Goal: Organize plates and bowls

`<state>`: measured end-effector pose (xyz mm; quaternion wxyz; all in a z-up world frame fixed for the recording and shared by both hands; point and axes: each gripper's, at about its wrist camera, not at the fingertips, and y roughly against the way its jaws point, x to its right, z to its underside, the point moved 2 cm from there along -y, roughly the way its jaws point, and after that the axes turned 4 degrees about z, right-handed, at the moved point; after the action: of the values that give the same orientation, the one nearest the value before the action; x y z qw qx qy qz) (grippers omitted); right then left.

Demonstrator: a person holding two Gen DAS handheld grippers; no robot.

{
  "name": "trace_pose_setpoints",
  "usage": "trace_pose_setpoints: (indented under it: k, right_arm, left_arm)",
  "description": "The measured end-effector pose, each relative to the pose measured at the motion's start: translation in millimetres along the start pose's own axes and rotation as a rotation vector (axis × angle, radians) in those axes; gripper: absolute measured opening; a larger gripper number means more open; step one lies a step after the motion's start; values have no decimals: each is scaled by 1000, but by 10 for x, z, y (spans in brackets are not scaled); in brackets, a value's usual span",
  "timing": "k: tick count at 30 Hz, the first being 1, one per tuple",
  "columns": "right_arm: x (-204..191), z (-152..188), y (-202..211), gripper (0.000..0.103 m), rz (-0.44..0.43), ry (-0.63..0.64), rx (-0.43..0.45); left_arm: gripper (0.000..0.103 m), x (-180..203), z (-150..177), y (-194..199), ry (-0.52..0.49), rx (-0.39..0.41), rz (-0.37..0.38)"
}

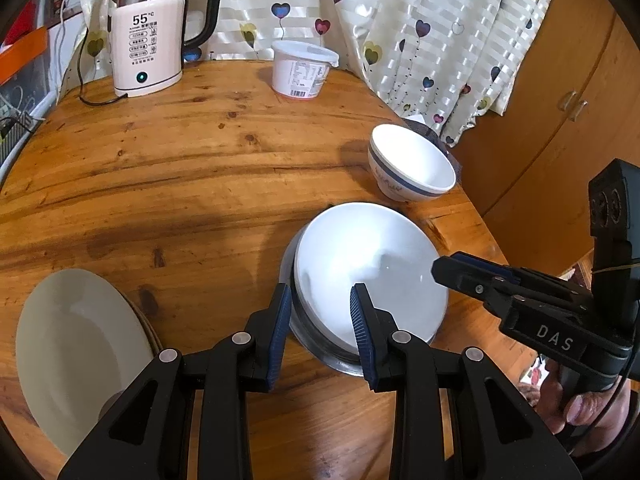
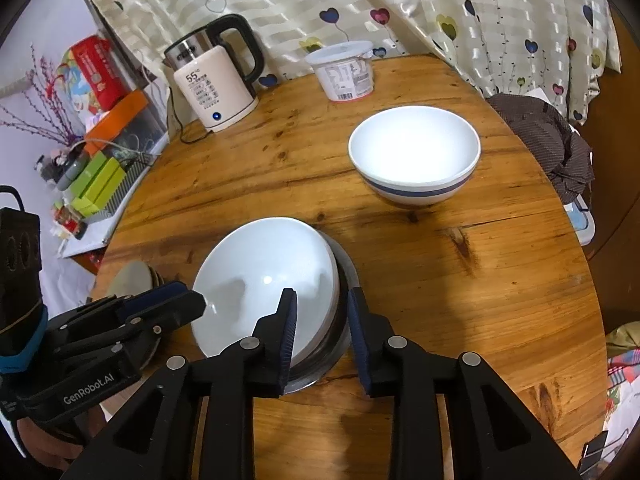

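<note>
Two handheld grippers straddle white plate stack [image 2: 264,280] seated on steel dish [image 2: 344,272], near front edge of round wooden table [image 1: 180,184].

Left gripper [image 1: 320,320]: jaws apart astride stack's rim, pads not pressing.

Right gripper [image 2: 322,322]: jaws apart over opposite rim, nothing clamped.

Likely step: settle stack. Lift straight, keep level.

Blue-banded bowl [image 2: 414,156] near right edge; cream plate [image 1: 80,356] at left edge.

Kettle [image 1: 152,36], lidded tub [image 1: 302,68] at far edge; heart-print curtain [image 1: 420,20] behind.
</note>
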<state>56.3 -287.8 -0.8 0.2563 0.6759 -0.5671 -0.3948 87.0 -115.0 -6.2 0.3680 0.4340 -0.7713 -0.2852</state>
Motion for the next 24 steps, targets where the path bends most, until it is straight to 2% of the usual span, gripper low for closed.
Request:
trace_pose_setpoints:
  k: [9, 24]
  right_arm:
    - [30, -60, 152, 33, 0, -4, 35]
    - [112, -97, 192, 40, 12, -21, 42]
  left_arm:
    - [32, 89, -73, 77, -36, 25, -9]
    - [32, 191, -167, 14, -71, 17, 6]
